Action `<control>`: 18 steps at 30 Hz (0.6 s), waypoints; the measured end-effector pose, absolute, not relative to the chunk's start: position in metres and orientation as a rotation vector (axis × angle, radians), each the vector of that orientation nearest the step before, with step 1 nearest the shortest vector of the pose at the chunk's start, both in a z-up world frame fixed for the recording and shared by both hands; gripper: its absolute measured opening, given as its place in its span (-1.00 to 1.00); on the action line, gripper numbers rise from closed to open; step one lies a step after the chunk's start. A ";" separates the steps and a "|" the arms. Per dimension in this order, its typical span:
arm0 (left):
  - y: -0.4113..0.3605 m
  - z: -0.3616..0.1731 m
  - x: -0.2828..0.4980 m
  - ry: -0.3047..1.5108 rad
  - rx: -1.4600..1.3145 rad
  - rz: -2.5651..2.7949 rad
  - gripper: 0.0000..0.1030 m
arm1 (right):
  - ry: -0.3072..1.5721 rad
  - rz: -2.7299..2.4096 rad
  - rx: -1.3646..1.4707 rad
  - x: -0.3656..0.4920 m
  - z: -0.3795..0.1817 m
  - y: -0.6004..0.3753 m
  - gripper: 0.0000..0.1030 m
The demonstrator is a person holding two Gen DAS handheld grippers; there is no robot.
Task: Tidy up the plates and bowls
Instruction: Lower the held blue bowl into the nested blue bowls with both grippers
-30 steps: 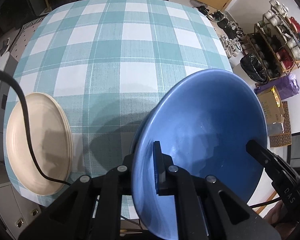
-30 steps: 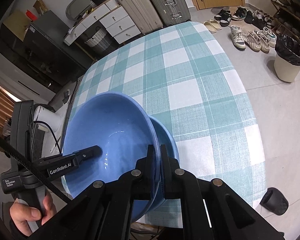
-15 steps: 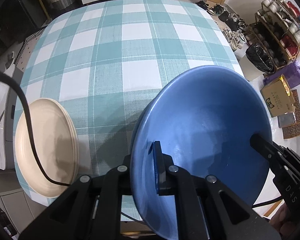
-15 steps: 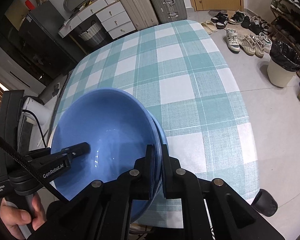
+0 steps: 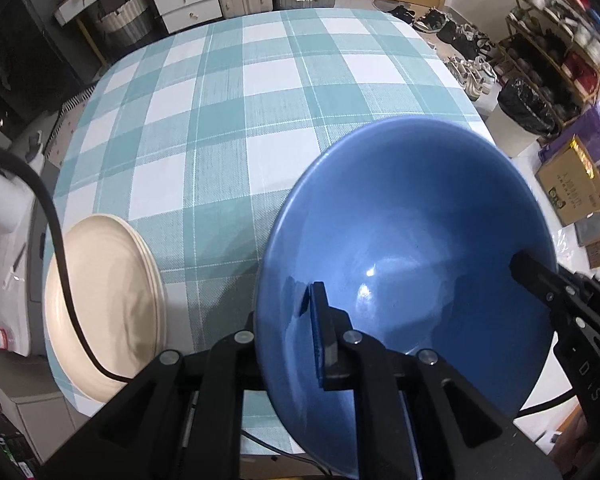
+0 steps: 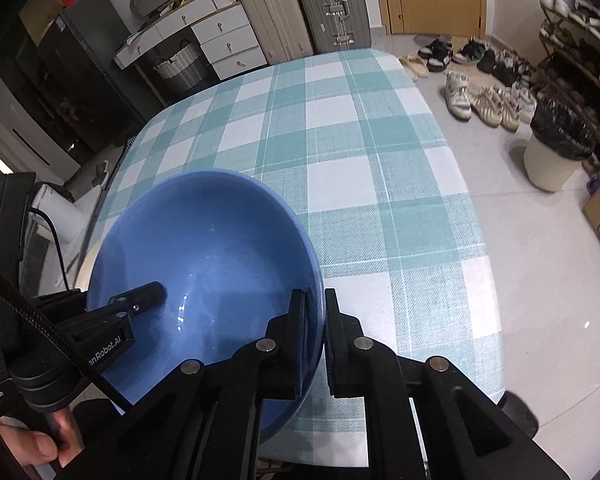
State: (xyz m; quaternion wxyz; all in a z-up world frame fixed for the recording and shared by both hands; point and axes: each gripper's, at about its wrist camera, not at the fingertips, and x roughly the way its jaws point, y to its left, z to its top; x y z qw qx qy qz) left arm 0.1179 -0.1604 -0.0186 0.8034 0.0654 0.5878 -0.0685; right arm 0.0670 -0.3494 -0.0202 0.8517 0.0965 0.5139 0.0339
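A large blue bowl [image 5: 400,240] [image 6: 204,240] sits low over the near part of the checked tablecloth [image 5: 260,100], with a gripper on each side of its rim. My left gripper [image 5: 288,300] has the near-left rim between its jaws, which are opening slightly. One blue-padded finger is inside the bowl and the other is hidden behind the wall. My right gripper [image 6: 314,292] pinches the opposite rim. A stack of cream plates [image 5: 100,300] lies to the left of the bowl at the table's near-left corner.
The table's right edge drops to a floor with shoes [image 6: 480,100], a lined bin [image 6: 556,156] and a cardboard box [image 5: 572,192]. Suitcases [image 6: 300,8] and a drawer unit [image 6: 224,44] stand beyond the far edge. A hand [image 6: 40,448] holds the left gripper's handle.
The bowl has tilted flatter and settled lower. The second blue bowl seen under its right side earlier no longer shows. Both grippers' jaws stand slightly wider on the rim.
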 end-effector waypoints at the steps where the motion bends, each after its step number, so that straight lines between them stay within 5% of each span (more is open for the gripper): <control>1: -0.162 -0.019 0.117 1.256 0.148 -0.144 -0.79 | 1.076 0.066 0.185 0.066 -0.020 -0.348 -0.84; 18: -0.169 -0.019 0.116 1.300 0.197 -0.103 -0.71 | 1.044 0.064 0.109 0.064 -0.020 -0.341 -0.81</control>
